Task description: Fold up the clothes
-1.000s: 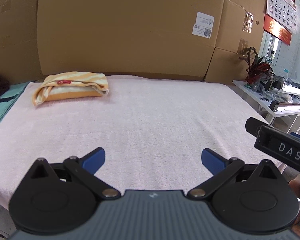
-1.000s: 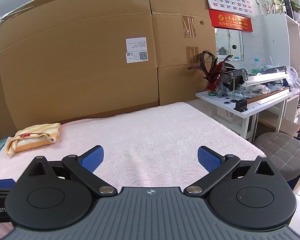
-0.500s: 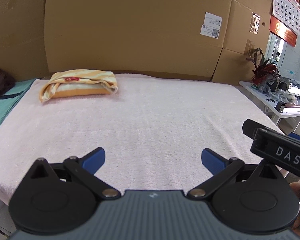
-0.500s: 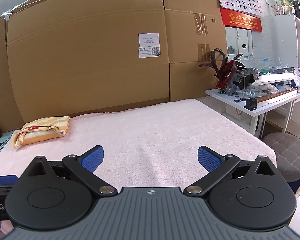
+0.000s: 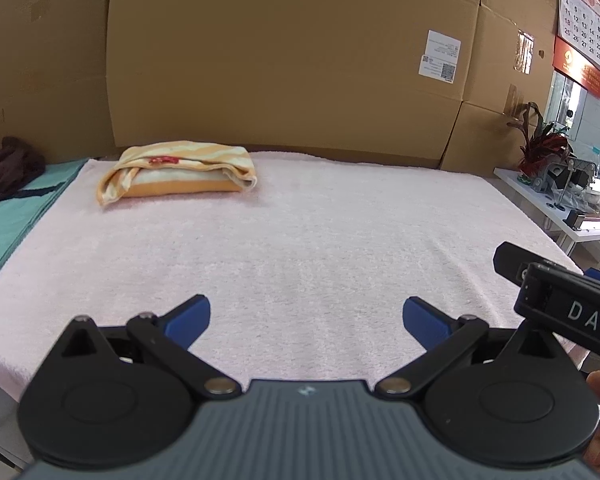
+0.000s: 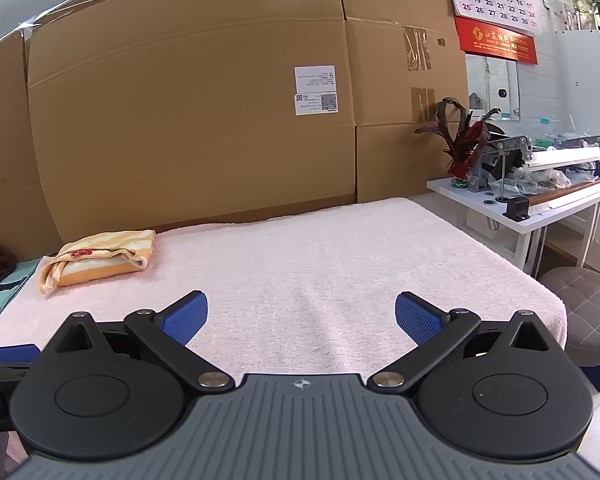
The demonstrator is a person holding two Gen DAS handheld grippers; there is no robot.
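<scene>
item: left gripper [image 5: 306, 316]. fingers spread wide, nothing between them, held low over the near edge of the pink towel-covered table [image 5: 320, 240].

item: right gripper [image 6: 302, 314]. fingers likewise spread wide and empty, over the near right part of the same table; its black body shows at the right edge of the left wrist view.

item: folded yellow-striped garment [image 5: 176, 174]. lies at the far left corner of the table, just in front of the cardboard boxes [image 5: 284, 60], well apart from both grippers.

change over the last second: in both views the garment and the boxes have slid toward the right of the frame, so both grippers have turned somewhat to the left; fingers remained spread throughout. judgement: the striped piece looks finished and set aside, and the turn suggests a reach toward the next garment.

item: dark brown clothing [image 5: 8, 168]. heaped at the far left on a teal cloth [image 5: 12, 224] beside the table; a likely next piece.

containers: the cardboard boxes stand closed; contents cannot be told. no basket or bin in view.
</scene>
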